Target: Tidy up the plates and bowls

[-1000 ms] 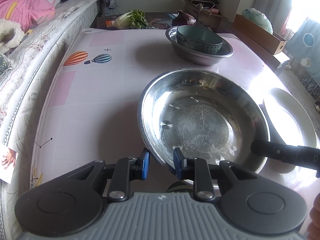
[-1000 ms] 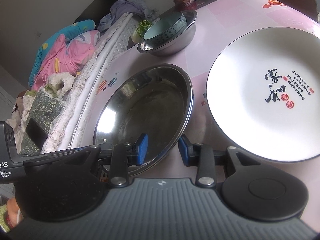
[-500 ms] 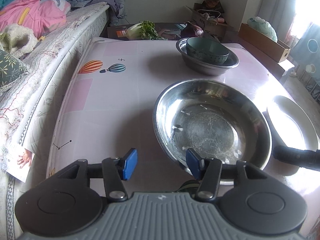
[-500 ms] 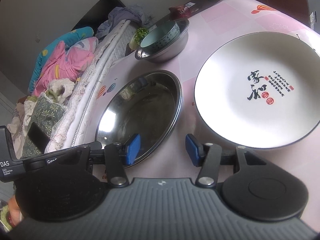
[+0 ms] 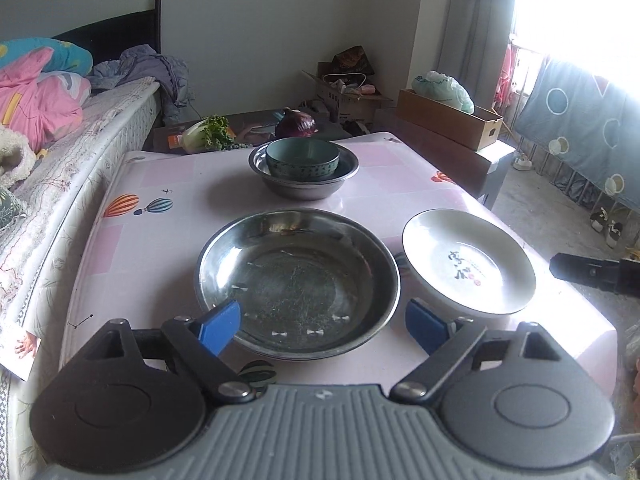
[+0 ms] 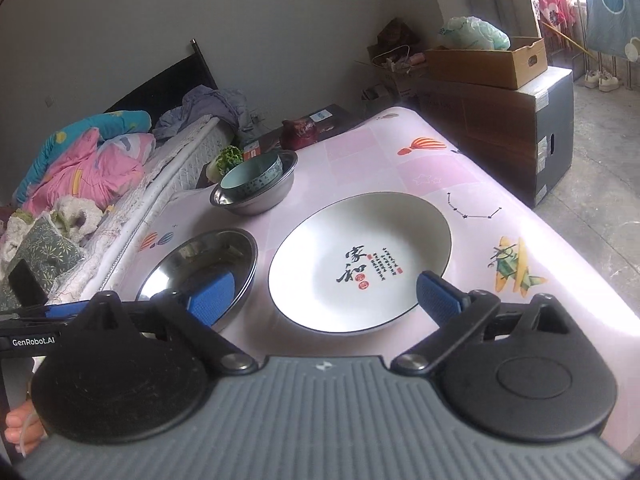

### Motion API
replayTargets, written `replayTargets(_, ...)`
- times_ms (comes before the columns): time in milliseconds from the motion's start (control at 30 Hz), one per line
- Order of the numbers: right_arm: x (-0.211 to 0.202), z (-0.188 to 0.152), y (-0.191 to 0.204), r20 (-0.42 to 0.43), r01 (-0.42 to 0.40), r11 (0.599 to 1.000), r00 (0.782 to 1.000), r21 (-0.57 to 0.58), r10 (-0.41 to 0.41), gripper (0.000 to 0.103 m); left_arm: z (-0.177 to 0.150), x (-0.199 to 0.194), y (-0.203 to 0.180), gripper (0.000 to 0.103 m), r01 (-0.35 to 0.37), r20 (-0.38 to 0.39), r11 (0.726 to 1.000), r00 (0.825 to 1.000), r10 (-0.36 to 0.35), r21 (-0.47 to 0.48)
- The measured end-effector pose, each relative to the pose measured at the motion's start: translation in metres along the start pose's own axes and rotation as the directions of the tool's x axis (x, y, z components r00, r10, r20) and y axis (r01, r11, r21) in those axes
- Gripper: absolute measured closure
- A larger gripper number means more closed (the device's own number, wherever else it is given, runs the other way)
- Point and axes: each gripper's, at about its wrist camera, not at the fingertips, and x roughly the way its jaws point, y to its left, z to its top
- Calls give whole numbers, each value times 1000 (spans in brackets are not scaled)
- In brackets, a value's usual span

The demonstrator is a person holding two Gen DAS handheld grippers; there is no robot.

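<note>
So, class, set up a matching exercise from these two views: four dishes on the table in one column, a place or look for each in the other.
1. green bowl
2. steel basin
3. steel dish
4. white plate

A. black calligraphy inside
B. at the table's far end, holds a bowl
C. empty, left of the plate
D. sits in a basin

Pairs: 1-D, 2-B, 3-C, 4-A

Both the left gripper point(image 5: 323, 322) and right gripper point(image 6: 325, 296) have let go of the steel plate point(image 5: 298, 288), jaws opening, pulled back.
</note>
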Motion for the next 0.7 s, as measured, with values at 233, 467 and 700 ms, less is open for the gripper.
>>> replayTargets(233,-58,-1,-37,147,228,950,969,-211,-200,1,-12,18,-50,12,147,-31,989,989,-146,30)
replayTargets(467,-68,-3,-114,80,57,998,995,2,-57,2,-25,58,-81,12,246,-43,969,968,-246,9)
replayTargets(700,-12,4,-143,-25,-38,995,999,93,40,29,-30,91,-113,22,190,-46,981,981,-189,24)
